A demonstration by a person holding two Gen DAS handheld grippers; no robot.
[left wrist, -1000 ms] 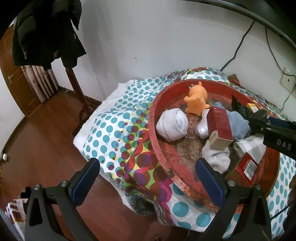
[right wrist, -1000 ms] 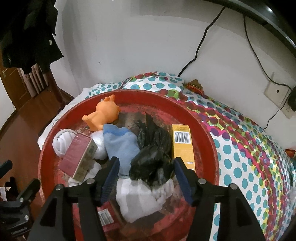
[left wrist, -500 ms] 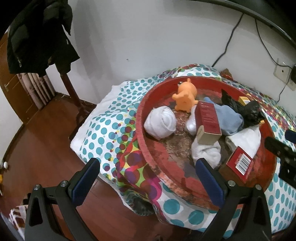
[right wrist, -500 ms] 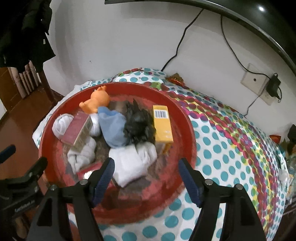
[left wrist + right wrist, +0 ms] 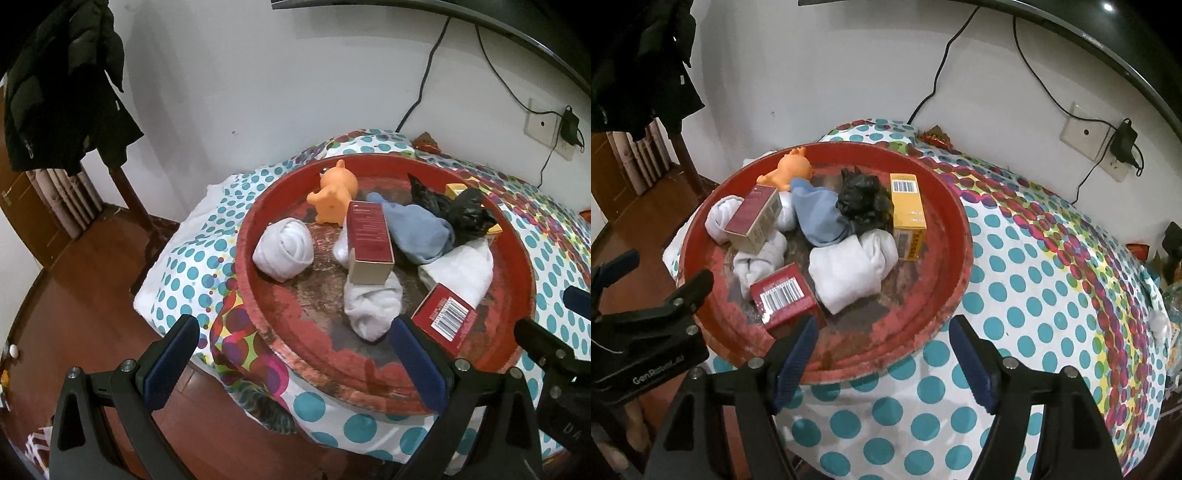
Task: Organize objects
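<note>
Where bag [image 5: 863, 201] was: right tongs [image 5: 882, 360], seemingly empty.

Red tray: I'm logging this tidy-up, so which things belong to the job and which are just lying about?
Belongs to the job, all in the red tray:
orange toy
yellow box
black bag
blue sock
barcode box

Lying about:
dark jacket
wall charger
</note>
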